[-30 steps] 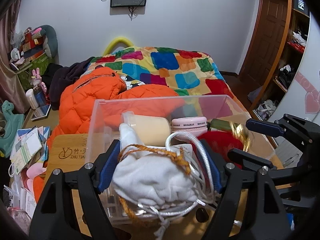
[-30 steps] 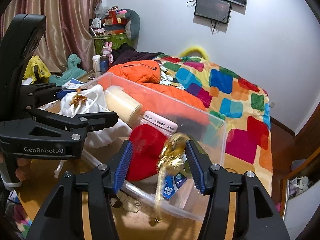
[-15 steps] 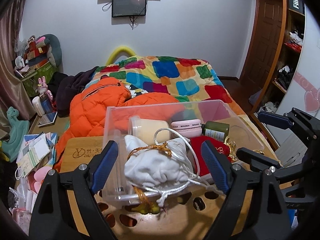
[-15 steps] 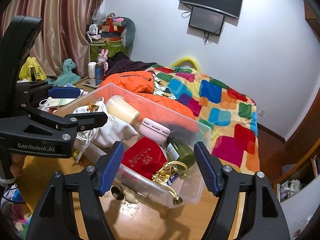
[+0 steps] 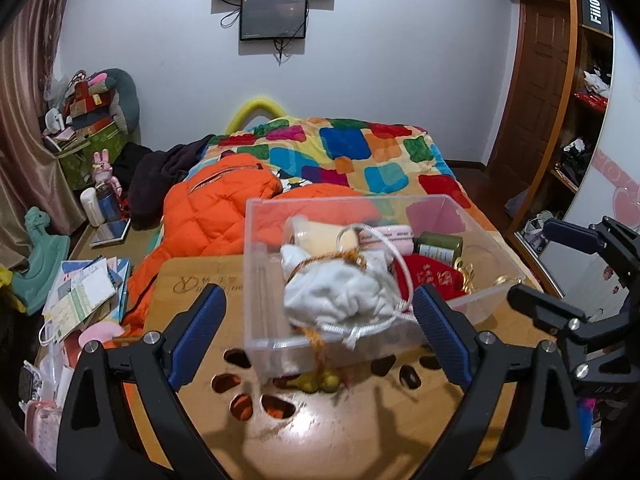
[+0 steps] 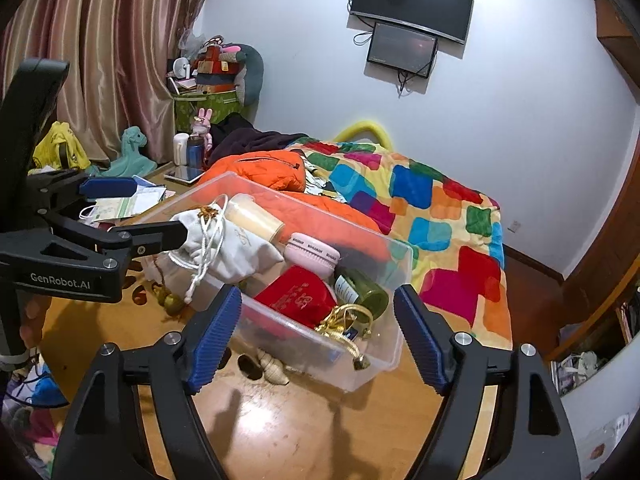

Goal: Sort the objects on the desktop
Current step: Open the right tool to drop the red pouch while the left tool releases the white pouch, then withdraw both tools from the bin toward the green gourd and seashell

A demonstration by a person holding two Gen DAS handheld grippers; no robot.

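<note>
Tabletop: wooden tabletop (image 5: 340, 432) with oval cut-outs, carrying a clear rectangular plastic bin (image 5: 260, 280).
Left hand-held gripper: my left hand-held gripper (image 5: 320, 336) has just been spreading its blue-padded jaws; they now stand wide apart in front of the bin, pressing on nothing.
White pouch: a white cloth drawstring pouch (image 5: 340, 292) with a white cord and a gold tassel lies at the near left end of the bin, slumped over its rim; the tassel hangs down outside the wall.
Right hand-held gripper: my right hand-held gripper (image 6: 318, 338) has also just been parting its jaws; they stand apart with nothing gripped between them, just short of the bin's right end.
Red pouch: a red velvet pouch with gold lettering (image 6: 298, 300) rests inside the bin, with its gold cord (image 6: 346, 322) draped over the near wall.
Other contents: a cream cylindrical cup (image 6: 252, 218), a pink round case (image 6: 314, 254) and a dark green jar (image 6: 362, 286) lie behind the pouches.
Under the bin: a pale spiral seashell (image 6: 272, 368) sits on the tabletop against the bin's near wall.
</note>
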